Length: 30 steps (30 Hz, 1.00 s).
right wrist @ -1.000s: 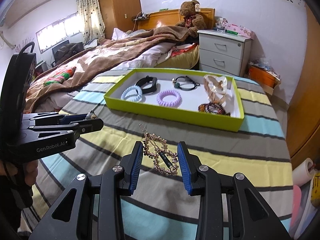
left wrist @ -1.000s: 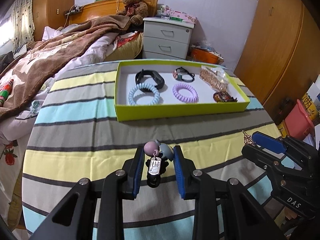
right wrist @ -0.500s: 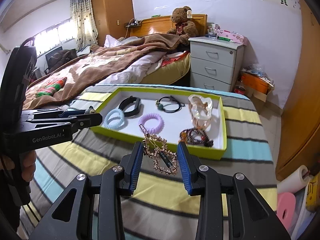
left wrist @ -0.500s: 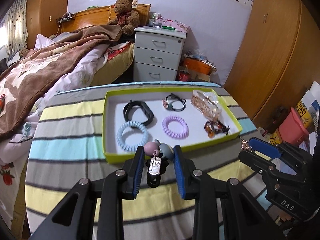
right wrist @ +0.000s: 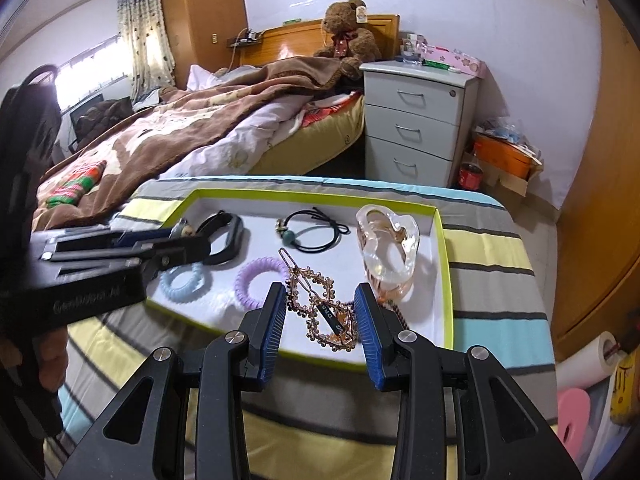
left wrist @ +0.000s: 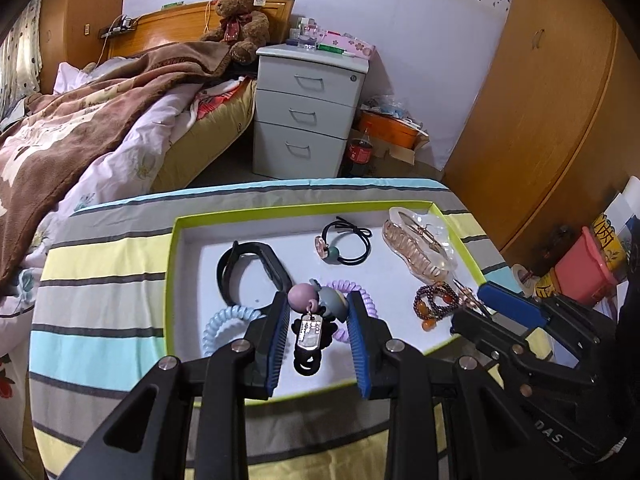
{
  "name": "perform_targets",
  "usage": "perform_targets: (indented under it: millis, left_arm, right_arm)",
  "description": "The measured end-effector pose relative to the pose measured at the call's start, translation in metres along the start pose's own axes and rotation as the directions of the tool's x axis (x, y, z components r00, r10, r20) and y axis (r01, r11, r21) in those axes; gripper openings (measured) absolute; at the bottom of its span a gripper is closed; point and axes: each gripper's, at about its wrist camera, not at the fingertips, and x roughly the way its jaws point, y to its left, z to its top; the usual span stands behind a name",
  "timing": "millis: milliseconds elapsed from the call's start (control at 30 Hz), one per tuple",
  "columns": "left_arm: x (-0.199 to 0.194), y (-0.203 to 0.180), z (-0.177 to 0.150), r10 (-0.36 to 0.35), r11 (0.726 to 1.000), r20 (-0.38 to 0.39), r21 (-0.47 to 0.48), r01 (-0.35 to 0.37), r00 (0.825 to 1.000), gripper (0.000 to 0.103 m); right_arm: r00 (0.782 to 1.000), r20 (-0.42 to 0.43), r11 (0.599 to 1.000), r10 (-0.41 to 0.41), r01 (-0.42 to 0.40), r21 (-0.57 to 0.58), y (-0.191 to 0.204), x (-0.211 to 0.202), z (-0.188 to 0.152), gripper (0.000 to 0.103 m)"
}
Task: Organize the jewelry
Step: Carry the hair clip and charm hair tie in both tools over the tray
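Two grippers hold jewelry over the green tray.

The left gripper (left wrist: pixel 318 320) squeezes a hair tie with pink and grey beads (left wrist: pixel 316 300) and a small silver tag, above the near edge of the tray (left wrist: pixel 171 264). The right gripper (right wrist: pixel 322 314) pinches a gold hair clip (right wrist: pixel 320 300), also above the near edge. Inside the tray lie a black band (left wrist: pixel 252 268), a blue coil tie (left wrist: pixel 224 326), a purple coil tie (right wrist: pixel 258 280), a clear claw clip (right wrist: pixel 386 246) and a bead bracelet (left wrist: pixel 436 302). The tray sits on a striped cloth (left wrist: pixel 100 300).

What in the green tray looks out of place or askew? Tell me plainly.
Nothing stands out. In the tray, the black band, hair ties and clear claw clip lie apart, unspilled.
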Motion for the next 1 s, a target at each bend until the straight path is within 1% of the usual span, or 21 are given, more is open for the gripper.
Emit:
perform_targets:
  millis: [267,433,1000]
  left_arm:
    - [0.018,-0.001,-0.001,0.005,1.0,-0.021,0.017,-0.004,1.0,0.03]
    - [0.026,0.001,-0.005,0.007,1.0,-0.038,0.017,-0.006,0.999,0.03]
    - [0.038,0.003,-0.01,0.016,1.0,-0.065,0.022,-0.015,0.998,0.03]
  right_arm:
    - [0.999,-0.033,1.0,-0.028,0.028,-0.001,-0.007,0.028,0.011,0.037]
    - [0.998,-0.052,1.0,-0.029,0.029,-0.012,-0.006,0.04,0.014,0.037]
    - [0.996,-0.078,0.998,-0.033,0.029,-0.048,0.0,0.057,0.013,0.037]
